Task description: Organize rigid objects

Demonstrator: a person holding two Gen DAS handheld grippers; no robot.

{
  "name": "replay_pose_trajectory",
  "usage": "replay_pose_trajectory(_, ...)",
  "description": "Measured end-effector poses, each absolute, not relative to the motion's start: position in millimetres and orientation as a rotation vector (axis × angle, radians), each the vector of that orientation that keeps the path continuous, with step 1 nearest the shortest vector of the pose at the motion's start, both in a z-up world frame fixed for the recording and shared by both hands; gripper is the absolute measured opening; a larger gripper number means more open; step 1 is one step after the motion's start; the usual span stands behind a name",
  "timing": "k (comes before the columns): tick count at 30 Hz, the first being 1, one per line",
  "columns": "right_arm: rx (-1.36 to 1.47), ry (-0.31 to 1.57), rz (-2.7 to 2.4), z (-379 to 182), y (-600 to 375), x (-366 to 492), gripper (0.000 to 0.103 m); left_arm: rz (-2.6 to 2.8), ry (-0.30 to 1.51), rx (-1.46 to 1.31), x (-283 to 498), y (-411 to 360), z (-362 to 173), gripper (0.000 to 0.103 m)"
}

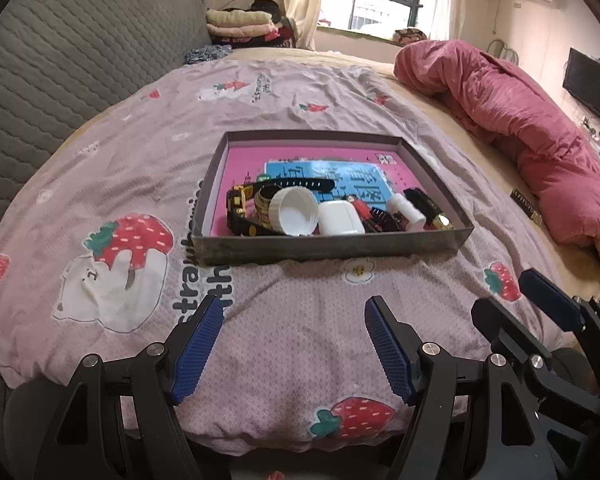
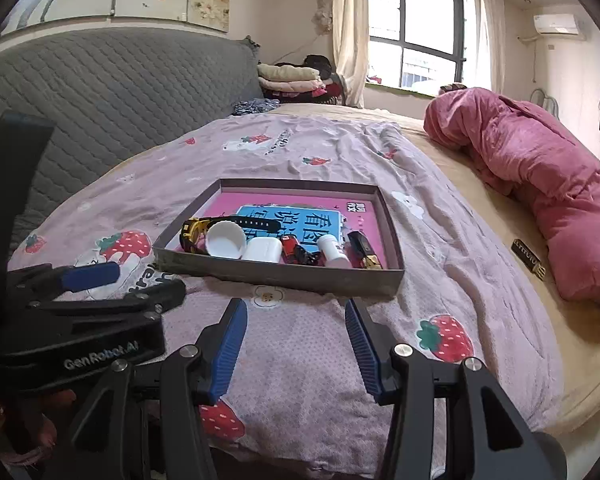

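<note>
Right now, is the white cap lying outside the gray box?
No, the white cap lies inside the gray box, near its front wall beside the white case.

Two low side-by-side wrist views facing the same tray [image 1: 324, 246] on the bed [image 2: 300, 344].

One tray [image 1: 328, 245] sits on the bed, and in it lie one white lid [image 1: 294, 212], one white case [image 1: 340, 219], one small white bottle [image 1: 410, 210], one black-and-yellow watch [image 1: 240, 204], one gold ring-shaped piece [image 1: 264, 200] and one black-and-gold lighter-like thing [image 1: 428, 207]. Between the case and the bottle is a red-and-black cluster [image 1: 374, 216] whose count I cannot tell. Outside the tray there is one dark comb-like thing [image 1: 526, 206], one pink quilt [image 1: 540, 144], and two grippers: left [image 1: 294, 350], right [image 2: 296, 346].
</note>
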State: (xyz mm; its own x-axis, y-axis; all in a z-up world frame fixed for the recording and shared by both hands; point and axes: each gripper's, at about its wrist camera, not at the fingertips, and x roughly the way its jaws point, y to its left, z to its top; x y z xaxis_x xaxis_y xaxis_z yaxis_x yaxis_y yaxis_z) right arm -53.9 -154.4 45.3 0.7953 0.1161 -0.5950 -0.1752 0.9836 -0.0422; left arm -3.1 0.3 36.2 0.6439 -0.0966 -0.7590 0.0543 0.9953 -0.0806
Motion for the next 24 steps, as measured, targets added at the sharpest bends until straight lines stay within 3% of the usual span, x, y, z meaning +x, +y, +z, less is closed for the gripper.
replay_pose_trajectory(24,-0.053,0.692,0.135,10.3,-171.6,-25.3,0.051,-0.075,0.94,-0.07,11.9,-0.4,0.9,0.075)
